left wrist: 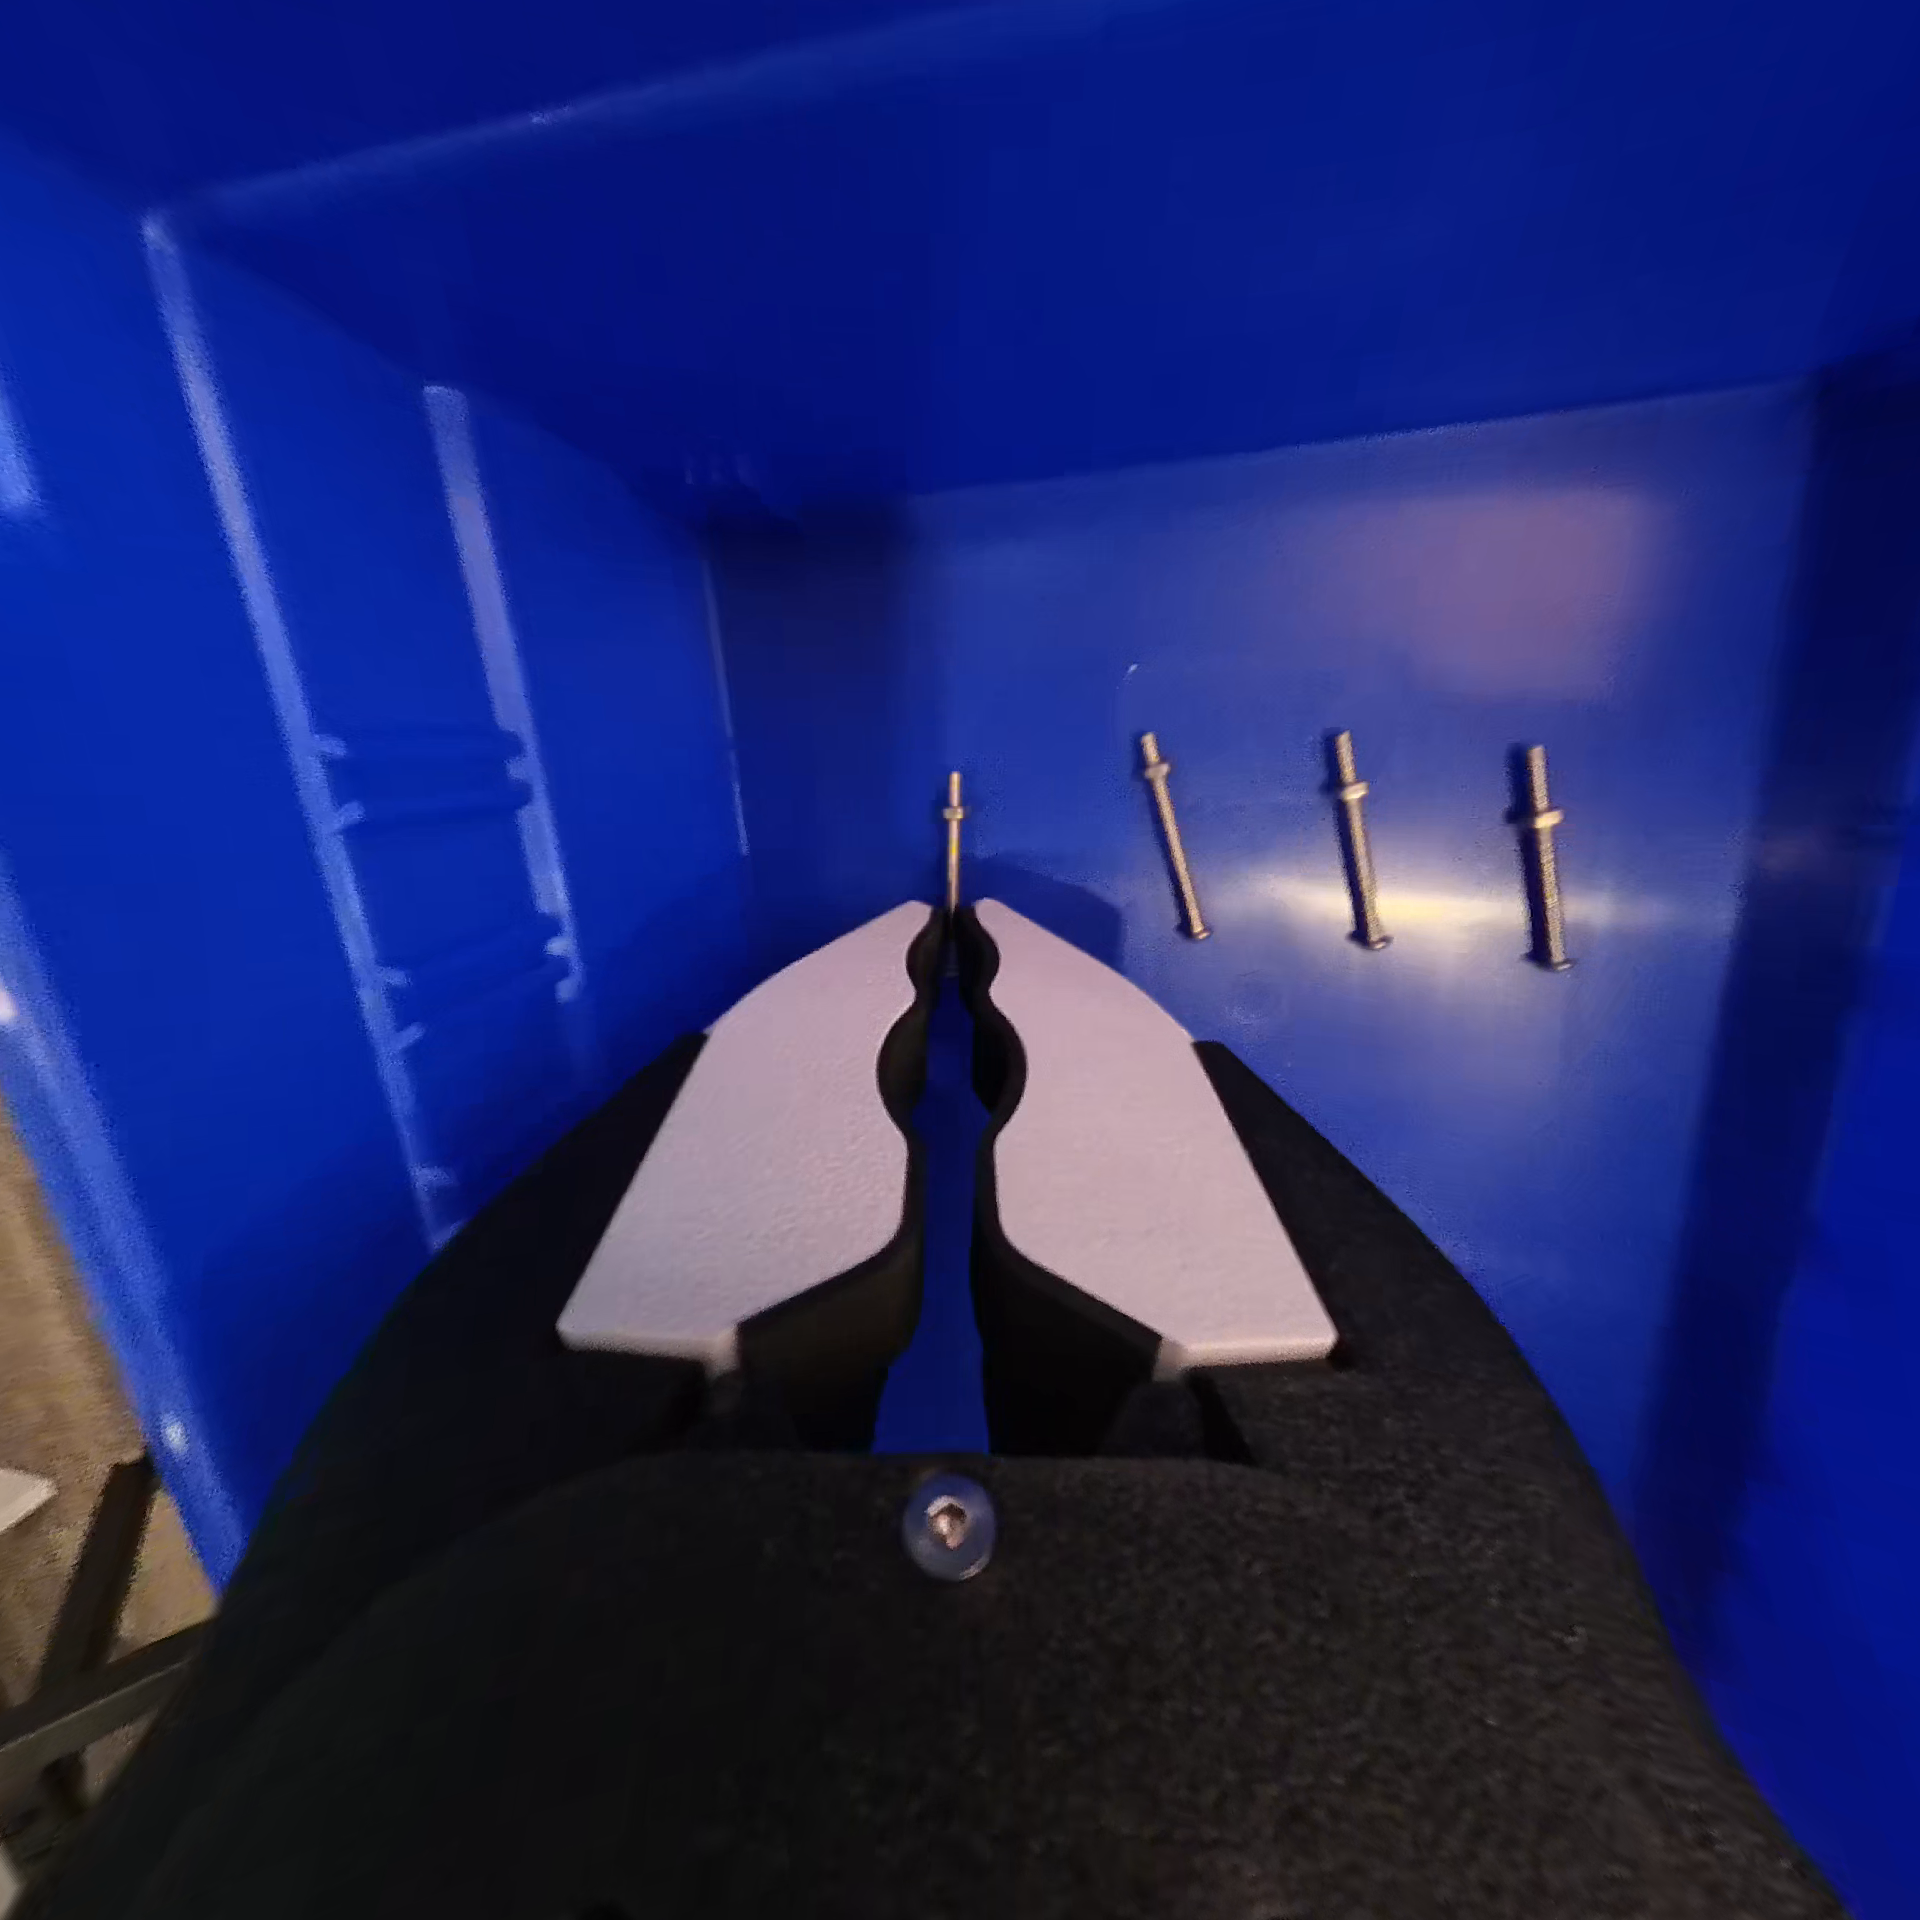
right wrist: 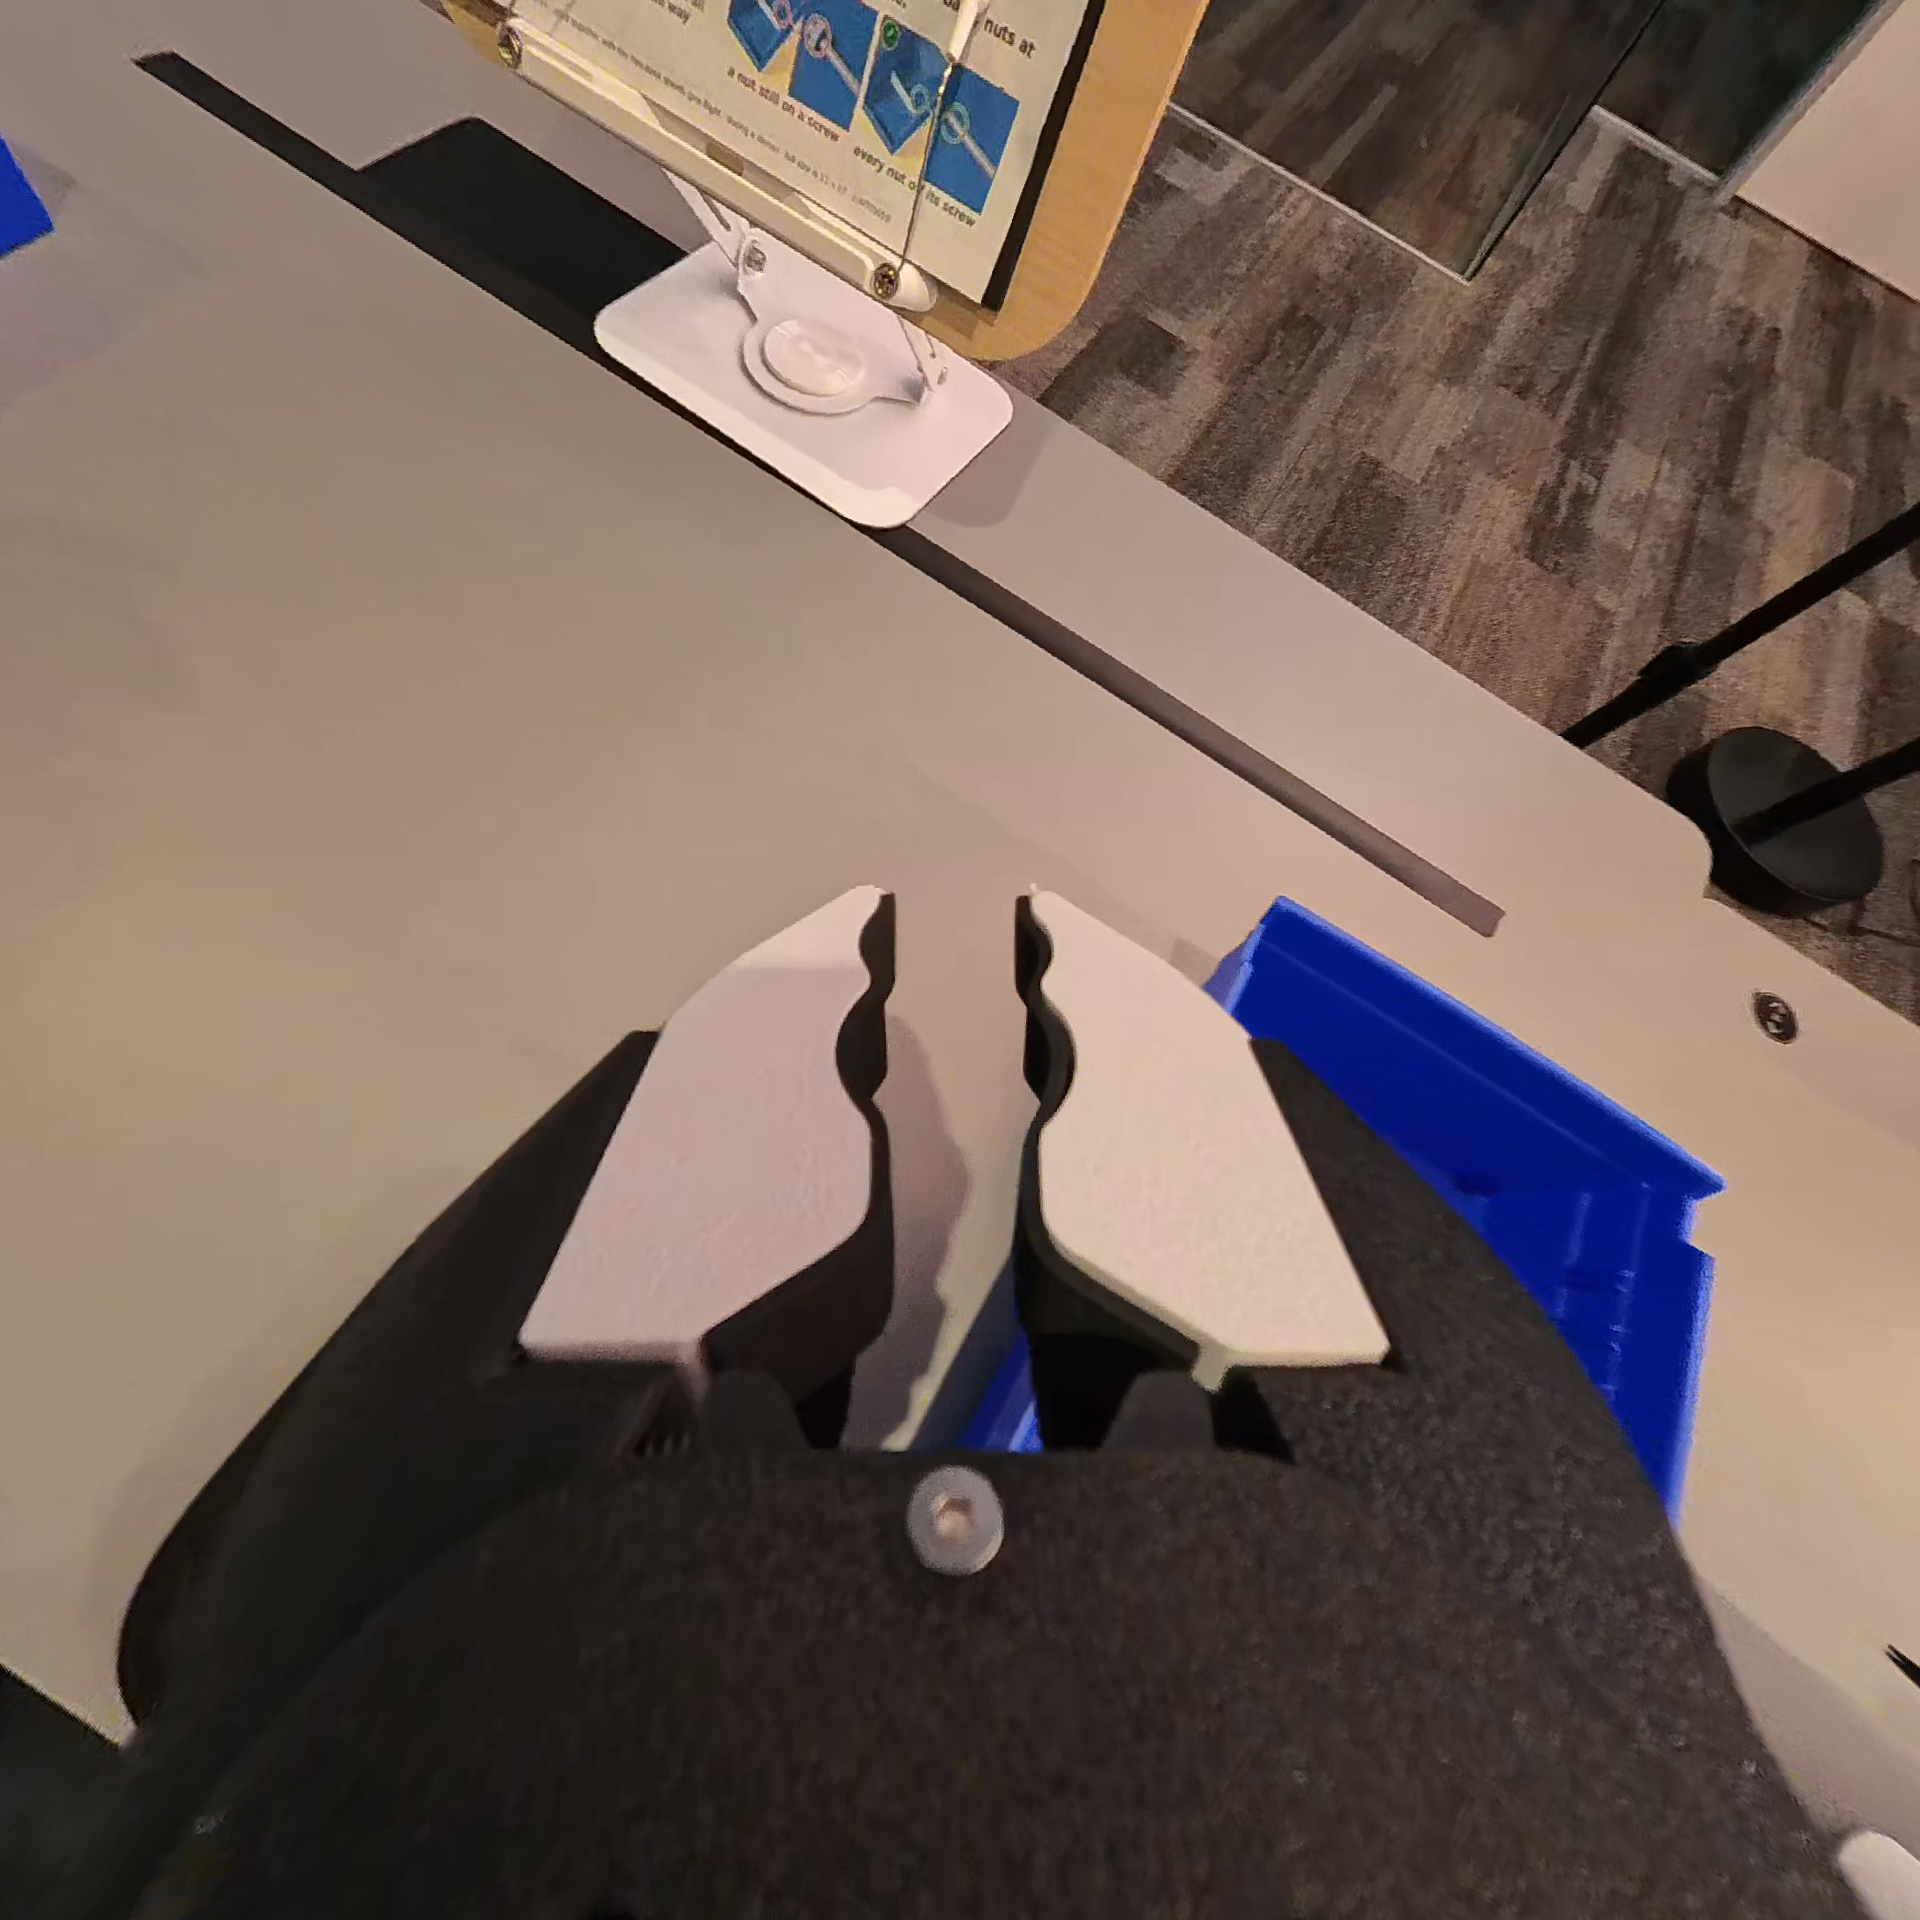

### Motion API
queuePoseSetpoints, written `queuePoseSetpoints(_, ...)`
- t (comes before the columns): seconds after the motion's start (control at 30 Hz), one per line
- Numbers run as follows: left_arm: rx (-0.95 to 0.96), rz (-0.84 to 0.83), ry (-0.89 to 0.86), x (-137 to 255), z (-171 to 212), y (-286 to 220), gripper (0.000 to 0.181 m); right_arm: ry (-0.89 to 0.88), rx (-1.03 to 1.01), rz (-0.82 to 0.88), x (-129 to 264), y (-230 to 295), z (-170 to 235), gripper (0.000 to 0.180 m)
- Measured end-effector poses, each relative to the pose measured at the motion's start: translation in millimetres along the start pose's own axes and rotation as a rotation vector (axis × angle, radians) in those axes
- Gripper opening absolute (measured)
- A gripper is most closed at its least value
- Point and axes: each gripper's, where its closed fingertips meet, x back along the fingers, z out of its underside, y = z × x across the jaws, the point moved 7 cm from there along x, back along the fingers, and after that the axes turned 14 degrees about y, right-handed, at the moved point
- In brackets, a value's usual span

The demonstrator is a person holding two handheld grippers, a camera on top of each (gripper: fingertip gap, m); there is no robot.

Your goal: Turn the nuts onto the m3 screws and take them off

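Note:
In the left wrist view my left gripper [left wrist: 953, 912] is inside a blue bin [left wrist: 623, 623] and is shut on a thin screw [left wrist: 954, 842]. The screw sticks out past the fingertips with a nut [left wrist: 954, 814] near its far end. Three more screws [left wrist: 1175, 836] [left wrist: 1357, 842] [left wrist: 1544, 860] lie side by side on the bin floor to the right, each with a nut on its shaft. In the right wrist view my right gripper [right wrist: 954, 904] is open and empty above the grey table [right wrist: 416, 675].
A blue bin [right wrist: 1455, 1122] sits on the table under the right gripper's right side. A white stand [right wrist: 821, 405] holding an instruction sheet stands at the table's far edge. Beyond the edge is a carpeted floor with a black stand base [right wrist: 1792, 816].

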Motion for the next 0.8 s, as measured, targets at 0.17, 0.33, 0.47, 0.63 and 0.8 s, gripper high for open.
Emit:
queuePoseSetpoints(0.17,-0.002,0.022,-0.184,33,10,5,0.003,-0.005,0.0,-0.058,-15,7,6,0.022)
queuePoseSetpoints(0.33,-0.119,0.147,-0.519,131,19,-28,0.003,-0.074,0.022,-0.273,-49,31,-3,0.021)
queuePoseSetpoints(0.47,-0.296,0.224,-0.797,219,33,-101,0.002,-0.23,0.06,-0.435,-76,61,-34,0.021)
queuePoseSetpoints(0.63,-0.454,0.141,-1.076,267,57,-218,0.002,-0.441,0.115,-0.548,-106,105,-73,0.022)
queuePoseSetpoints(0.8,-0.505,0.073,-1.129,243,54,-316,0.002,-0.503,0.12,-0.572,-136,134,-86,0.021)
